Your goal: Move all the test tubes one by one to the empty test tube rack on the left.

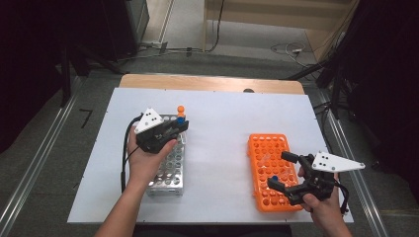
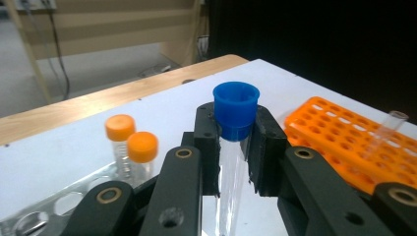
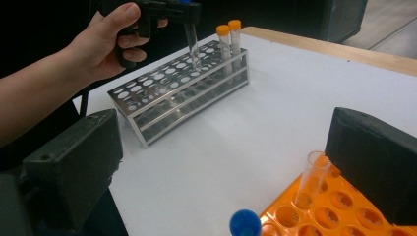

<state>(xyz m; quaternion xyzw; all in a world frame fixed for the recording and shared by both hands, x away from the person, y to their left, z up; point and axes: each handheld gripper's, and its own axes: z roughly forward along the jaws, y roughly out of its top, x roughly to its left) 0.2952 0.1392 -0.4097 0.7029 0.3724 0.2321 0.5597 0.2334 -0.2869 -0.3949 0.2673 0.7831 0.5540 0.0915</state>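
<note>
While the left gripper's (image 2: 236, 162) jaws pinch a blue-capped test tube (image 2: 235, 147) at centre frame above the steel rack (image 3: 182, 93), it needs lowering into a hole; the right gripper (image 1: 289, 173), lower right, stands spread over the orange rack (image 1: 267, 148).

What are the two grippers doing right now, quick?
Left gripper: closed on a blue-capped tube, above the metal rack.
Right gripper: open, holding nothing, over the orange rack.
</note>
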